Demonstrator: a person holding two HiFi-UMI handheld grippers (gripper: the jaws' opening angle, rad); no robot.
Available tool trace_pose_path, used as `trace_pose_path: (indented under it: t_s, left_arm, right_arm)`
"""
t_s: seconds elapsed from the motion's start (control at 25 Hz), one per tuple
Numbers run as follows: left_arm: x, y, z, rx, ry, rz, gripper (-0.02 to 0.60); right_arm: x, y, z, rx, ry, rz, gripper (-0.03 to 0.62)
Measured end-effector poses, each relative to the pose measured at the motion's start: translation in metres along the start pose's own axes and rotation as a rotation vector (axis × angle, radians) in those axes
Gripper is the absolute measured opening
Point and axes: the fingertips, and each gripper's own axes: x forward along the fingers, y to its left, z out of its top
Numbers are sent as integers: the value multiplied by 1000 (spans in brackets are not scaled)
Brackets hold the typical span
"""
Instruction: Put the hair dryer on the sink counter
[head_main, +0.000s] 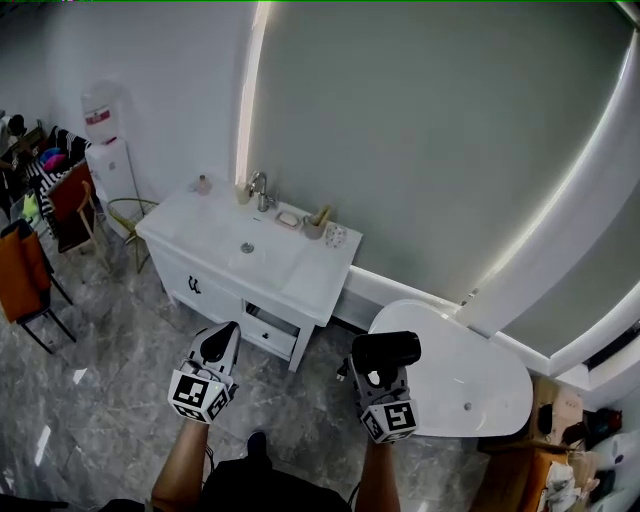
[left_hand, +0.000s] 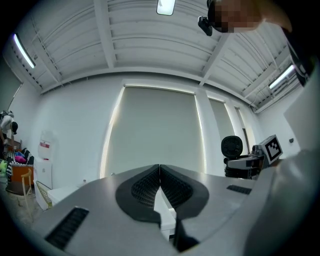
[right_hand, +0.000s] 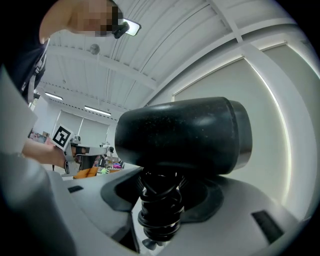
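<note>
Hair dryer (right_hand: 185, 132) pinched in right claw (right_hand: 159, 210), left claw (left_hand: 160, 185) pressed together w/ nothing.

In the right gripper view the hair dryer (right_hand: 185, 135) fills the middle, so the lower end of its handle drops out of sight between the jaws of the right tool (right_hand: 159, 210), and the wall behind its barrel is covered. From the head view, the small things along the back of the counter (head_main: 300, 285) beside the faucet (head_main: 261, 190) are too small to name. The orange chair (head_main: 25, 270) is cut by the left edge, and the person's left forearm (head_main: 185, 465) and right forearm (head_main: 378, 478) by the bottom edge.
</note>
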Motion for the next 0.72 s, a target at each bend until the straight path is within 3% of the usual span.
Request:
trace_pose_path:
  t_s: [0.36, 0.72]
  left_arm:
    - [78, 61, -6, 12, 8, -44, 25]
    - [117, 74, -13, -5, -1, -47, 25]
  right_arm:
    - [80, -26, -5, 6, -1, -56, 224]
    - [114, -47, -15, -3, 17, -46, 224]
